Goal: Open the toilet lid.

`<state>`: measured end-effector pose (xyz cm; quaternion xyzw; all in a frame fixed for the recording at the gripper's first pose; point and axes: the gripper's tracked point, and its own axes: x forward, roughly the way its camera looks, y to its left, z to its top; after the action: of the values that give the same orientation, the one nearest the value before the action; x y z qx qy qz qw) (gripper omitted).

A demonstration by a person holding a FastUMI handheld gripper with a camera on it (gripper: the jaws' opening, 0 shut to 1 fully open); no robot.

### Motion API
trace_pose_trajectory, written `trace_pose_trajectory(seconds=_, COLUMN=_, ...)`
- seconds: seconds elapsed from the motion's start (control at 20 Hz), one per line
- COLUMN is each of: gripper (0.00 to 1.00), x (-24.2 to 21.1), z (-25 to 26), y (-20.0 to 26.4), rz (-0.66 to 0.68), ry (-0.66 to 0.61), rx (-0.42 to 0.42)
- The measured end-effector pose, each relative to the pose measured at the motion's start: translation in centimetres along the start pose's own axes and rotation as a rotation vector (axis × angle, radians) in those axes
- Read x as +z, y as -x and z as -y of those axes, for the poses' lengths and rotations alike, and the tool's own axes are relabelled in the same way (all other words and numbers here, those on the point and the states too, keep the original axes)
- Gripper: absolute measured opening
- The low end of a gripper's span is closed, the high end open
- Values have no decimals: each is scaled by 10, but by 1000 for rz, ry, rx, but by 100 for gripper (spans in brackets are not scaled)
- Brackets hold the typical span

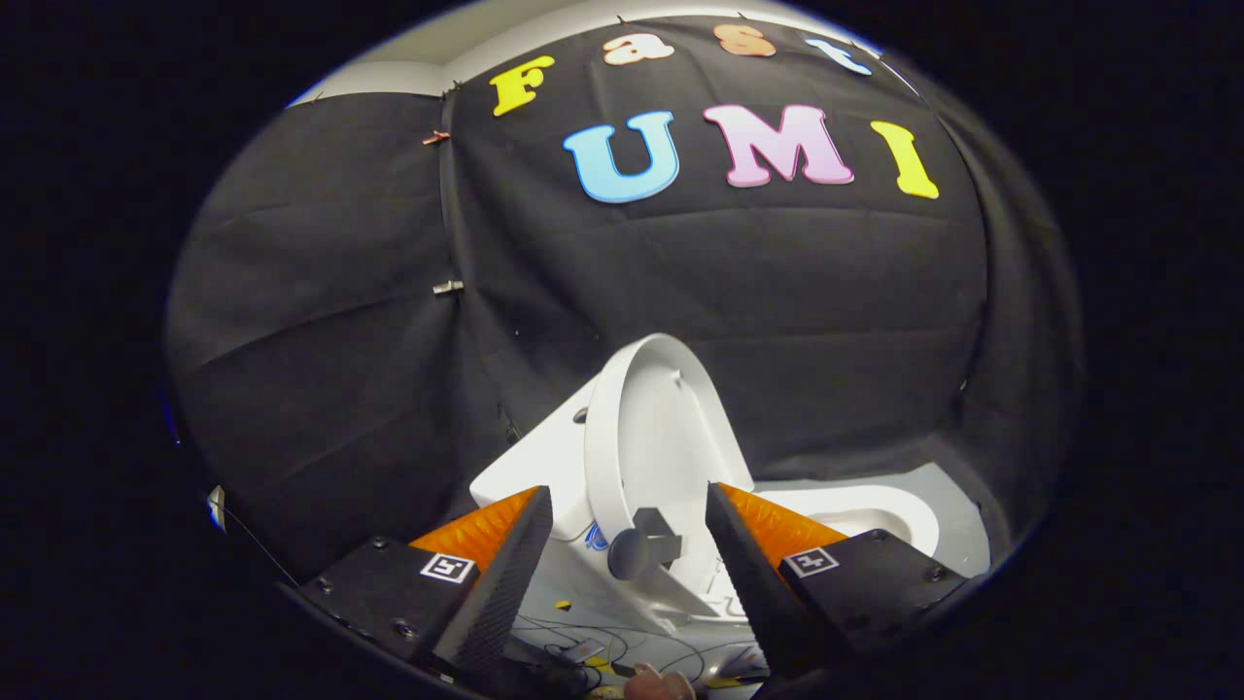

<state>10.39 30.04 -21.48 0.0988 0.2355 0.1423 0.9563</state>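
The toilet lid [646,437] stands raised, nearly upright, beyond your gripper [627,554], whose two fingers are spread wide apart and hold nothing. By the look of it, the opening is done or all but done: the lid leans back towards the white tank [544,457] behind it, and the seat and bowl [875,510] lie uncovered beside it, past the right finger. What may be left, as a judgement, is only to make sure the lid rests steady and to draw your gripper clear. The lid is a smooth white oval with a raised rim, its inner face turned to you, with a grey knob-like handle [637,549] on its near edge, sitting between the fingers. Loose cables [593,647] lie on the surface just below them.
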Motion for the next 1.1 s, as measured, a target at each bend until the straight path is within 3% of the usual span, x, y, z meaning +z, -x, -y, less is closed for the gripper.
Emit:
trace_pose_trajectory(seconds=0.25, gripper=99, x=72, z=25, y=54, rz=165, ry=72, rx=0)
trace_pose_trajectory(seconds=0.55, gripper=99, x=135, z=86, y=134, rz=352, ry=130, rx=-108)
trace_pose_trajectory(seconds=0.8, gripper=98, x=154, z=135, y=192, rz=408, ry=131, rx=-181)
trace_pose_trajectory(seconds=1.1, gripper=99, x=154, z=171, y=220, rz=417, ry=68, rx=-215)
